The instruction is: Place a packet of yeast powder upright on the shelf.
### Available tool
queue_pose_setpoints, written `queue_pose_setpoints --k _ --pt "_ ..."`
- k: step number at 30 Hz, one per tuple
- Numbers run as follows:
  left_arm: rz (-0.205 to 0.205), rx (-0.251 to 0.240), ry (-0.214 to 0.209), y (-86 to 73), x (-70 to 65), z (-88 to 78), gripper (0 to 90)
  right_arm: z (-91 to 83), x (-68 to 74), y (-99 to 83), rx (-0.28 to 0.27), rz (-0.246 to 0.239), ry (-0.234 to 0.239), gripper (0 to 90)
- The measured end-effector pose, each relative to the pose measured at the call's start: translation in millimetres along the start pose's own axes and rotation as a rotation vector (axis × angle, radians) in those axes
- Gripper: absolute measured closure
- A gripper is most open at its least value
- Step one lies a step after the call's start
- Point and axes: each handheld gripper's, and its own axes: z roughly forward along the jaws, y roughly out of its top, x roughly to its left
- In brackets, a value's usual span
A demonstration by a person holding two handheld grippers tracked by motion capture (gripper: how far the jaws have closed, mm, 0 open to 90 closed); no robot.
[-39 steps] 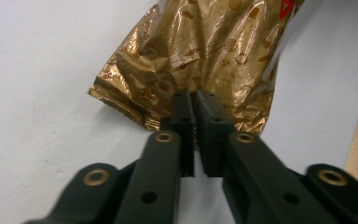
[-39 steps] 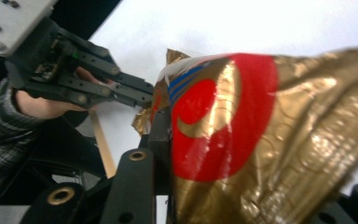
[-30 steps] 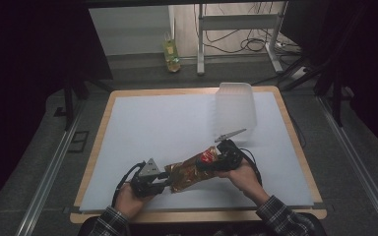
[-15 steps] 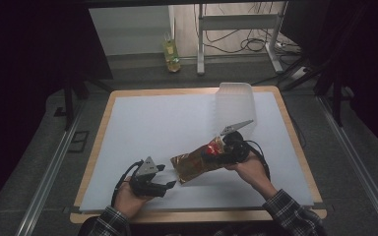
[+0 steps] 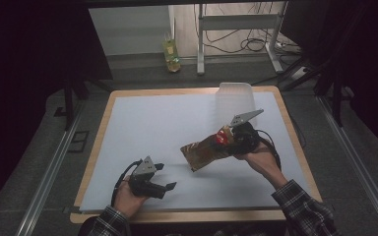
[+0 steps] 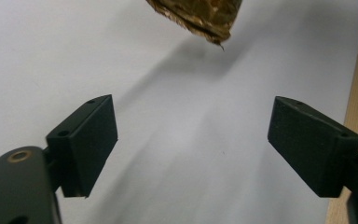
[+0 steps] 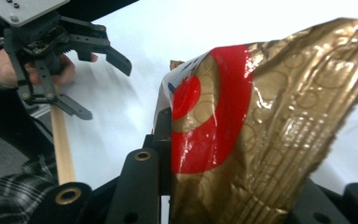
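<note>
Since the earlier frames the left gripper (image 5: pixel 165 176) has been opening its jaws and is now sitting released and empty near the table (image 5: pixel 128 118) front edge, while the right gripper (image 5: pixel 225 141) is carrying the foil bag (image 5: pixel 204 151) up off the white surface, clenched on its red-printed end. Thin and crinkly, the bag is likely handling as light, limp and a little slick — sagging from one pinch, so the flat sealed edge is looking like the surest hold. It is showing glossy, creased gold with faint circles and a red-and-white patch — hanging tilted just above the mid-right of the table.
</note>
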Motion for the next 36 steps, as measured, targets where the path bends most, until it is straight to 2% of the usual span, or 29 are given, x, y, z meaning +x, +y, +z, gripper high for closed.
queue_pose_setpoints --k 4,9,12,16,24,27,31,36 --pt "0.001 -0.006 -0.01 -0.4 0.6 -0.5 14.0 -10.3 -6.7 7.2 -0.015 -0.032 -0.01 70.6" --pt "0.012 -0.003 0.008 -0.6 0.2 -0.4 13.3 -18.9 -10.1 14.8 -0.018 -0.063 -0.024 70.6" --pt "0.04 0.008 0.034 -1.0 0.1 -0.6 12.8 -27.0 -15.9 21.8 -0.023 -0.103 -0.044 70.7" --pt "0.047 0.007 0.045 -1.1 0.4 -1.1 12.0 -34.3 -23.5 26.6 -0.031 -0.118 -0.062 70.7" --pt "0.057 0.018 0.042 -1.2 -0.2 0.3 11.1 -47.5 -35.5 35.8 -0.042 -0.148 -0.097 70.7" --pt "0.049 0.015 0.025 -1.2 -0.1 0.7 12.1 -56.5 -43.5 43.3 -0.05 -0.172 -0.129 70.7" --pt "0.034 0.006 0.015 -1.3 1.3 -0.2 12.4 -63.1 -53.5 47.3 -0.07 -0.169 -0.146 70.7" --pt "0.034 0.003 0.015 -1.3 1.8 -0.5 12.4 -66.6 -66.6 49.9 -0.075 -0.15 -0.17 70.7"
